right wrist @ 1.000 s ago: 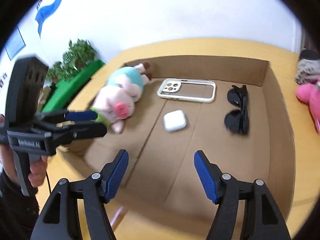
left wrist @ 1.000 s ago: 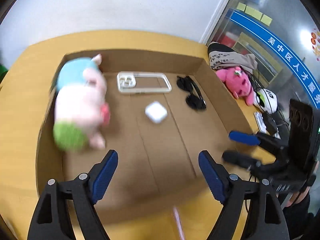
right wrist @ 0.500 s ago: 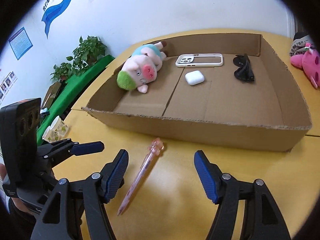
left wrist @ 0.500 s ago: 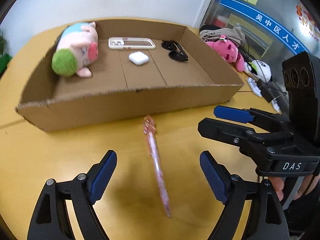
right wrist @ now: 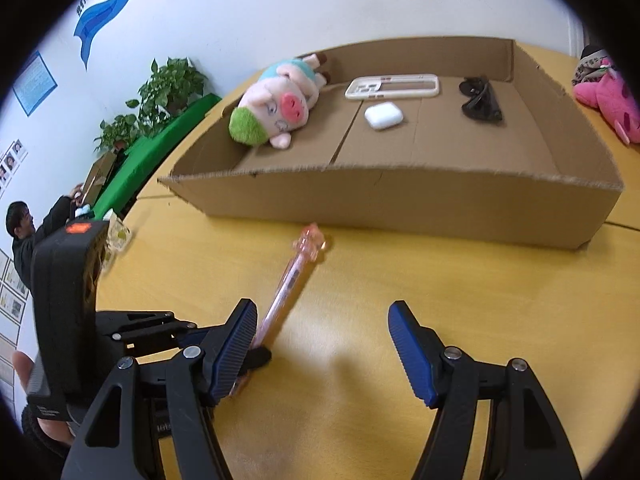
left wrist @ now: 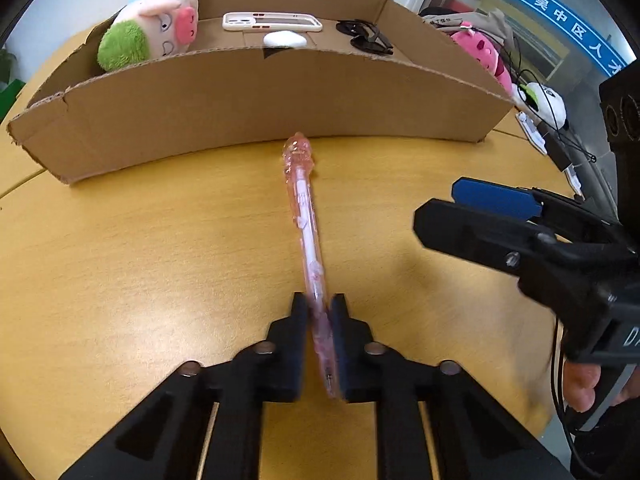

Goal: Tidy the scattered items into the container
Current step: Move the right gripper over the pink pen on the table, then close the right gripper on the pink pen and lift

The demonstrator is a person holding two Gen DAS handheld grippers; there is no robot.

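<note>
Pink and see-through, the pen (left wrist: 306, 236) lies on the yellow desk (left wrist: 140, 260) with its tip end between the blue pads of the left tool (left wrist: 319, 316), whose jaws have just been closing and now press on the barrel from both sides. Its ornamented cap points ahead of that tool toward the near wall of the cardboard box (left wrist: 256, 96) and stops just short of it. The left wrist view shows this pinch head-on; the right wrist view shows it from the side, where the pen (right wrist: 290, 280) runs up out of the left tool (right wrist: 256, 356) and the pads themselves are mostly covered by the right tool's own finger. Only the right wrist view looks down into the box (right wrist: 400, 196): a plush pig (right wrist: 276, 108), a white phone case (right wrist: 392, 86), a white earbud case (right wrist: 383, 115) and dark sunglasses (right wrist: 480, 100) lie on its floor. From the left wrist view the box wall hides most of them.

To the right of the left tool, the right tool (right wrist: 324, 344) points steeply down at bare desk with its jaws well apart and nothing between them. A hand (left wrist: 580, 384) on its grip shows at the frame edge, blurred and cut off. The pen's tip is hard to make out between the pads.
</note>
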